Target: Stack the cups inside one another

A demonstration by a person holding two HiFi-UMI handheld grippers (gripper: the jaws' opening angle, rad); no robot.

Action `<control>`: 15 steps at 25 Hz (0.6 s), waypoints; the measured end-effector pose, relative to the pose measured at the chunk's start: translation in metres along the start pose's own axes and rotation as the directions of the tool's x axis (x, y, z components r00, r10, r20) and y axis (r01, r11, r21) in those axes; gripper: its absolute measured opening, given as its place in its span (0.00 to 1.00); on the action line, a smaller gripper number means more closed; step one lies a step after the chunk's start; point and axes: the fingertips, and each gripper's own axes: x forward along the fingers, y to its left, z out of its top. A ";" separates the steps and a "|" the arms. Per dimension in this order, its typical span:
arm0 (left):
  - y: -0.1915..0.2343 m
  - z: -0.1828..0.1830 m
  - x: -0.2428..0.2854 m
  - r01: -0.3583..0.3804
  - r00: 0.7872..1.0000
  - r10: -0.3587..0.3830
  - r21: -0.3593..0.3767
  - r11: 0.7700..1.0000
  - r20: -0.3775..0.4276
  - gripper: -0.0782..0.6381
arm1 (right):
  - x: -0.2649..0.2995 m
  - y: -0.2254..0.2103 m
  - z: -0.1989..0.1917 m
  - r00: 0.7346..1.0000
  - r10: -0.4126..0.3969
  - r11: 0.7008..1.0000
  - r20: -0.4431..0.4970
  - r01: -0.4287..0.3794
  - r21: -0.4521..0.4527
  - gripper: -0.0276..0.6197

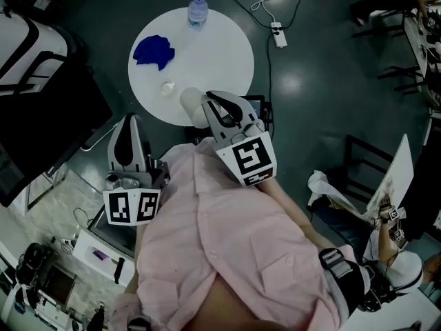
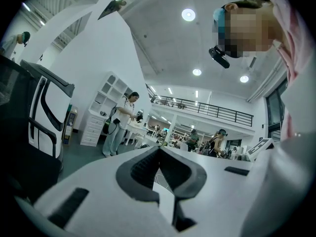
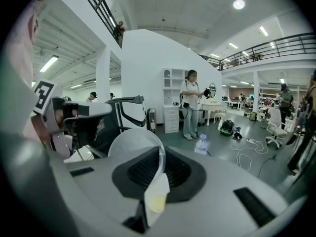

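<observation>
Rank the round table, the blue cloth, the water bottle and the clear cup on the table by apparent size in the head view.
1. round table
2. blue cloth
3. water bottle, seen almost from above
4. clear cup, only slightly smaller-looking than the bottle, so the last two are close.

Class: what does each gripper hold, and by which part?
The right gripper pinches a translucent cup by its wall at the rim; the left gripper, jaws together, holds nothing.

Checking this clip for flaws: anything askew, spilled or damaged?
Nothing spilled or damaged. The right gripper pinches a translucent plastic cup by its rim, tipped sideways, at the edge of the round white table. A crumpled blue cloth lies on it.
</observation>
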 end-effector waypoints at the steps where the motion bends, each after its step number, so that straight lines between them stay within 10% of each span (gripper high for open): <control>1: 0.000 0.000 0.000 -0.001 1.000 0.001 0.000 1.000 0.000 0.12 | 0.001 0.000 0.000 1.000 0.002 1.000 -0.001 -0.002 0.000 0.11; 15: -0.001 -0.005 0.004 -0.007 1.000 0.006 -0.006 1.000 -0.023 0.12 | 0.003 -0.004 -0.005 1.000 0.008 1.000 -0.023 -0.008 0.013 0.11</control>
